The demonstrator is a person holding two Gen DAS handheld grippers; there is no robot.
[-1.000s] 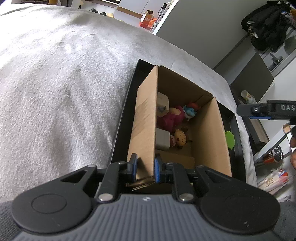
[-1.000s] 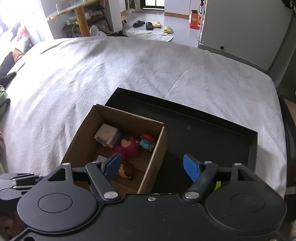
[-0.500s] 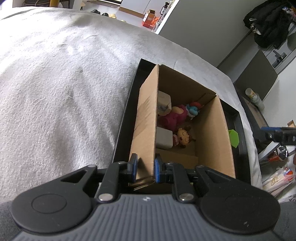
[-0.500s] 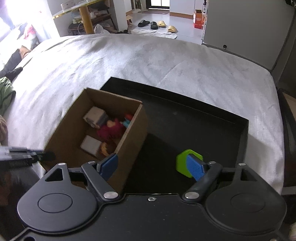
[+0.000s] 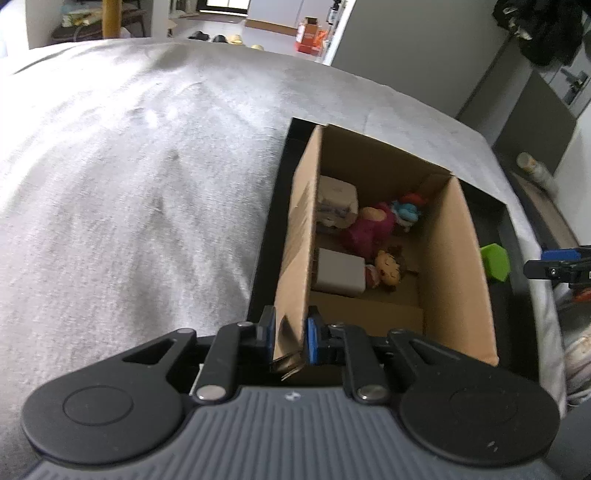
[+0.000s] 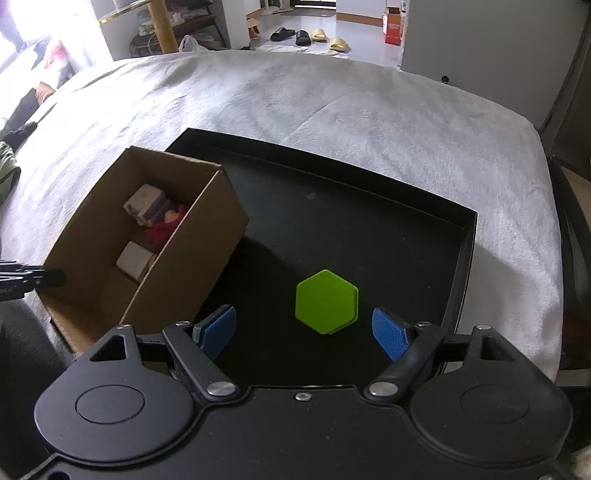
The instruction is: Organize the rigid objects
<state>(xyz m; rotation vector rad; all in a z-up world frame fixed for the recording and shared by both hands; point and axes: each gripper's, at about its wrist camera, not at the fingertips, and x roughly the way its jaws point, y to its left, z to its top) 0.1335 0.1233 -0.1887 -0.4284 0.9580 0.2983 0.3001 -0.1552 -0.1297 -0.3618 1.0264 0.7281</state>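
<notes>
A big bed with a soft grey blanket [image 6: 369,110] fills the room; slippers [image 6: 310,35] sit on the floor far behind it, next to a red carton [image 6: 392,23]. A black tray [image 6: 369,229] lies on the blanket. A brown box [image 5: 458,258] stands in the tray with small toys [image 5: 369,229] inside. The left gripper [image 5: 290,334] pinches the box's near wall tight. The green six-sided block [image 6: 326,301] lies flat on the tray beside the box; the right gripper [image 6: 304,330] hangs over it, spread wide, not touching it.
</notes>
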